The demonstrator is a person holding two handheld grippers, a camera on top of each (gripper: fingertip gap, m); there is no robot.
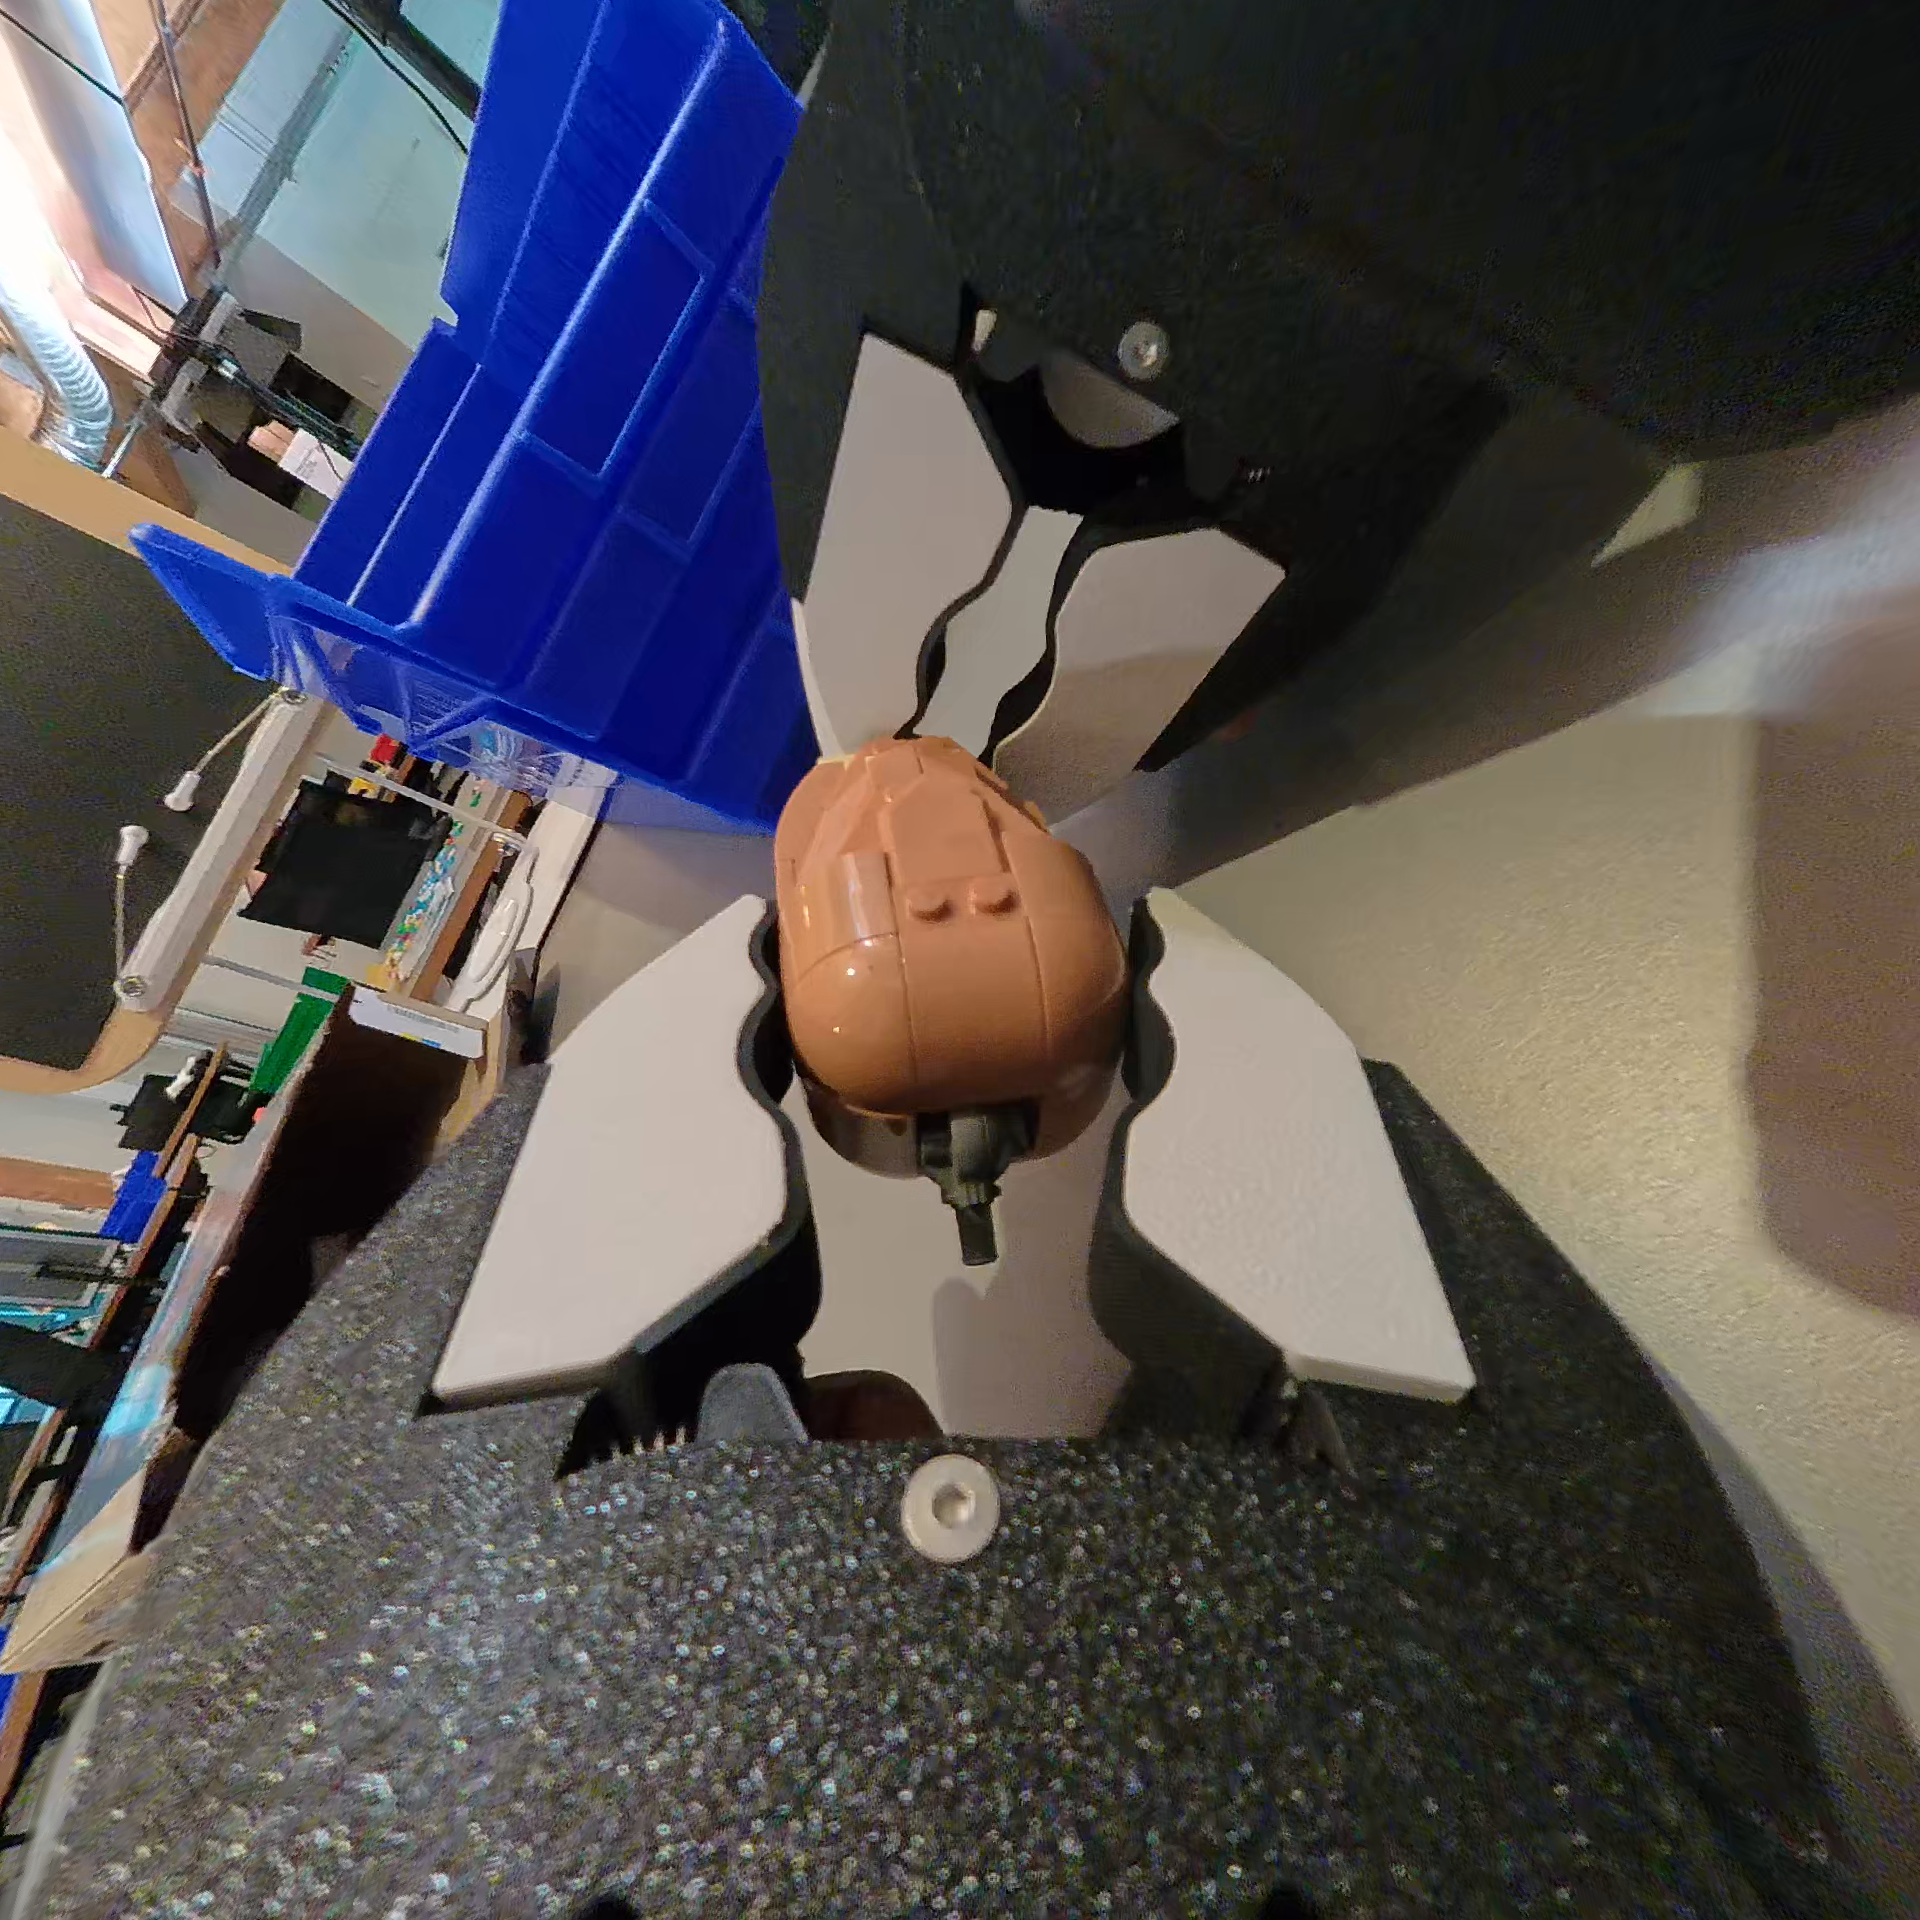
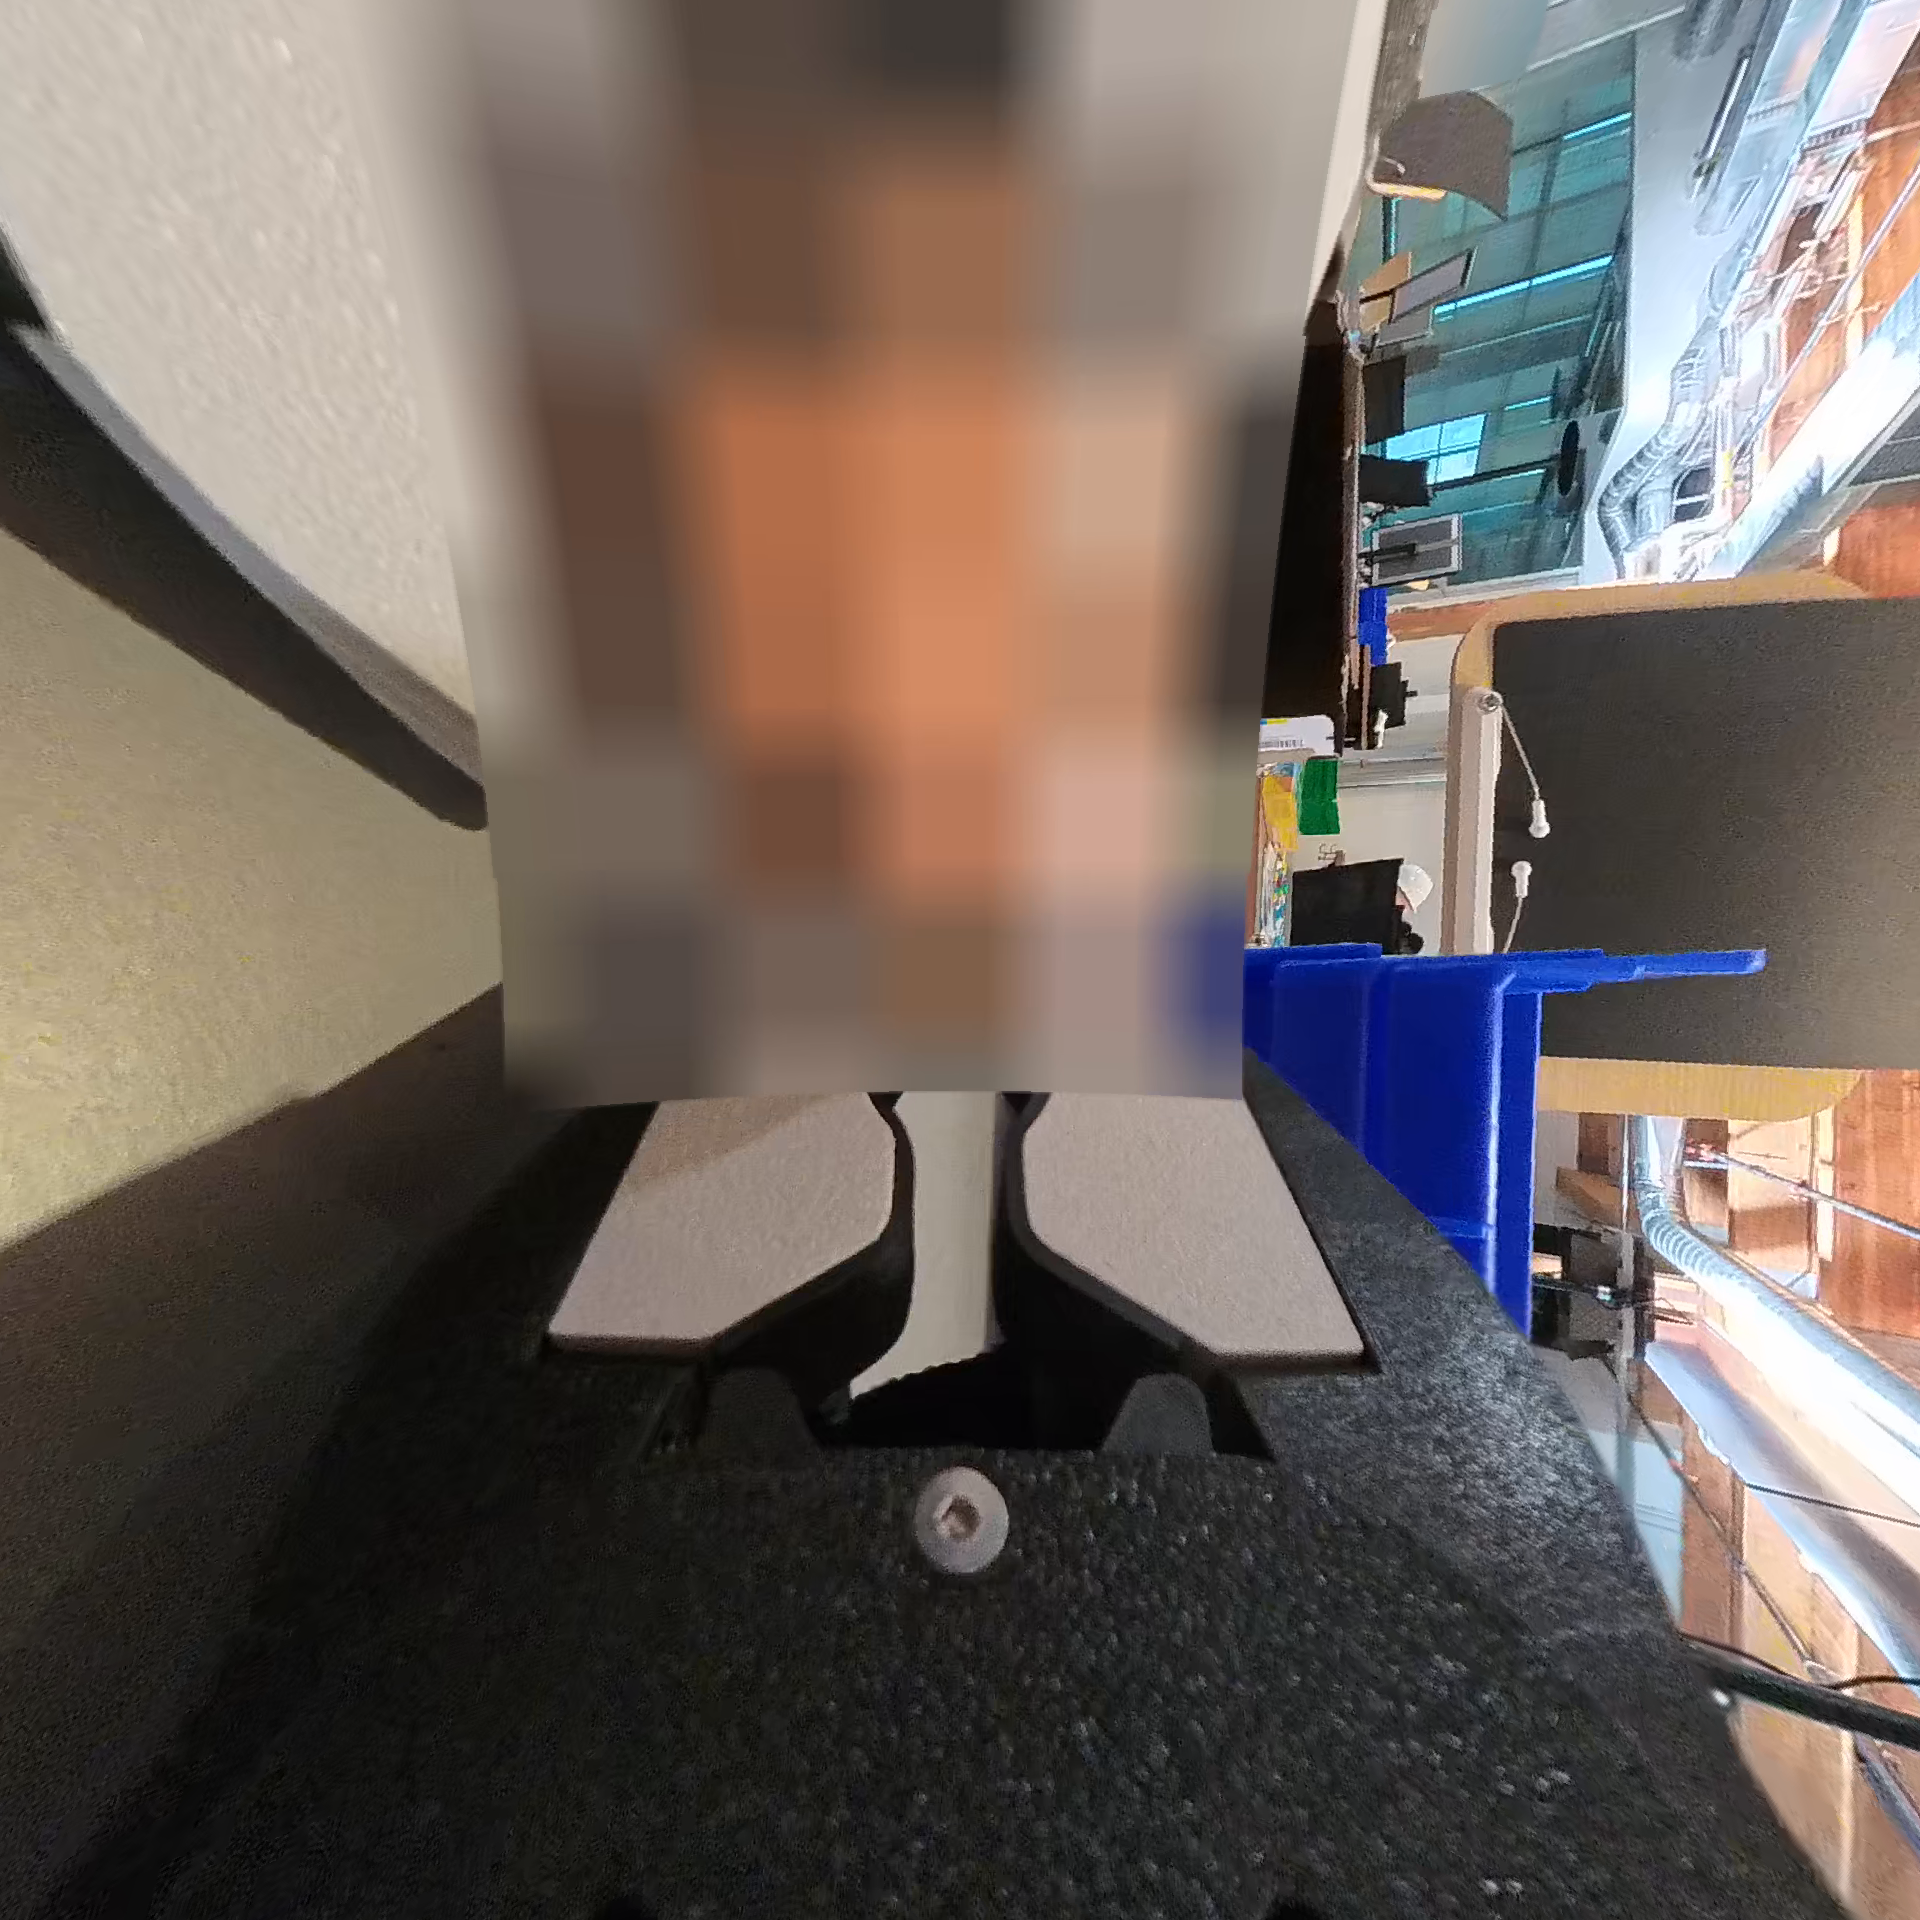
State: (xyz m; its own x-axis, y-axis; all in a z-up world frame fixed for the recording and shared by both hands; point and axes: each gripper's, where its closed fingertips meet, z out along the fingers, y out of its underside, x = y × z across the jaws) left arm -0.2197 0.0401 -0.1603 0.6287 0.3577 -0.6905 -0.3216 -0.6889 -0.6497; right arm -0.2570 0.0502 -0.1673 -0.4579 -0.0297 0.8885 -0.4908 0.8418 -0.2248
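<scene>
Two claws are meeting at a tan brick-built egg shape [image 1: 951, 997]: left claw [image 1: 951, 1023] is clamping it; right claw [image 1: 961, 717] is nearly together, touching its far end.

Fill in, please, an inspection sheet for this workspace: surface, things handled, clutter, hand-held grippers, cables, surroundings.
Surface: pale textured surface; table or wall cannot be told.
Things handled: brown brick-built piece, rounded, with a black pin pointing at the left camera.
Clutter: blue bin beside the grippers.
Grippers: left hand-held gripper is closed on the piece's sides. Right hand-held gripper has its jaws nearly together, tips at the piece's far end; its grip is hidden.
Cables: white cords hang on a black panel.
Surroundings: windows, shelves.
</scene>
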